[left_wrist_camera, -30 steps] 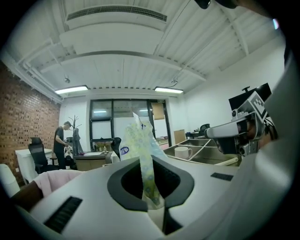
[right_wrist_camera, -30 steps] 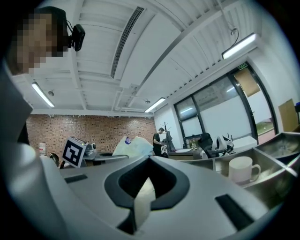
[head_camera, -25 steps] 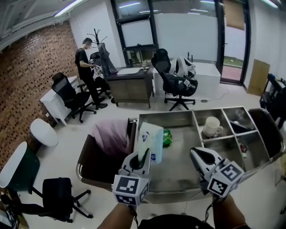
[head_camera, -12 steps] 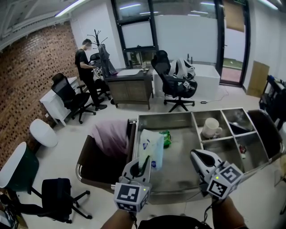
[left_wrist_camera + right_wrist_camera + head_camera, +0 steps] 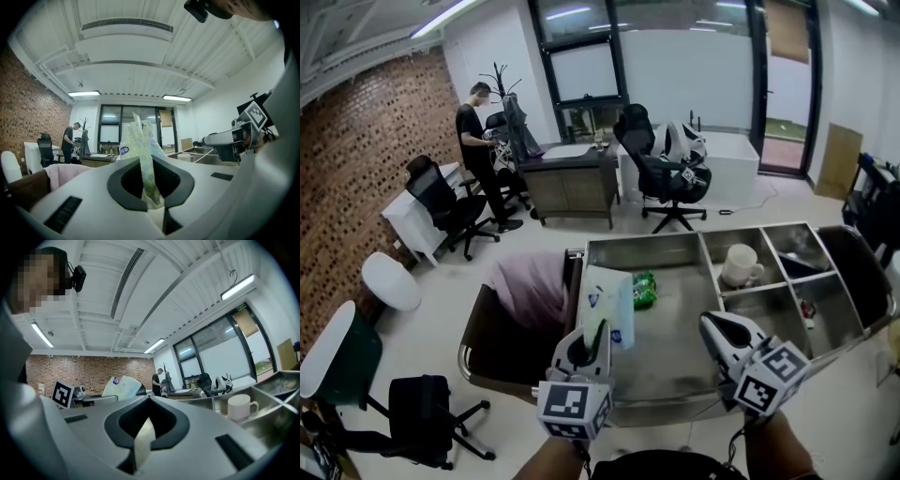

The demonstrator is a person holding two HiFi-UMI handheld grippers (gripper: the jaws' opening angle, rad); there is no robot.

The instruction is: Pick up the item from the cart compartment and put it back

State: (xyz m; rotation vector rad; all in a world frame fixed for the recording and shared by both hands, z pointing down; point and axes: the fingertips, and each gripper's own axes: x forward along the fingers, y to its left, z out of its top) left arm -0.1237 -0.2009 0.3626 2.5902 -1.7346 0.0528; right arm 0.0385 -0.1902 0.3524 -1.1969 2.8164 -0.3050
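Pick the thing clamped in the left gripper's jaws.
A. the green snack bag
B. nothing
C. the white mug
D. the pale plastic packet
D: the left gripper has its jaws closed on the pale plastic packet, which stands up from between them.

The packet was pale, with a faint green-and-yellow floral print and a round blue label. The cart was dull grey steel, the mug white, the small bag green and the cloth pink. The left gripper and right gripper were white, dark grey inside the jaws, with black-and-white square markers.
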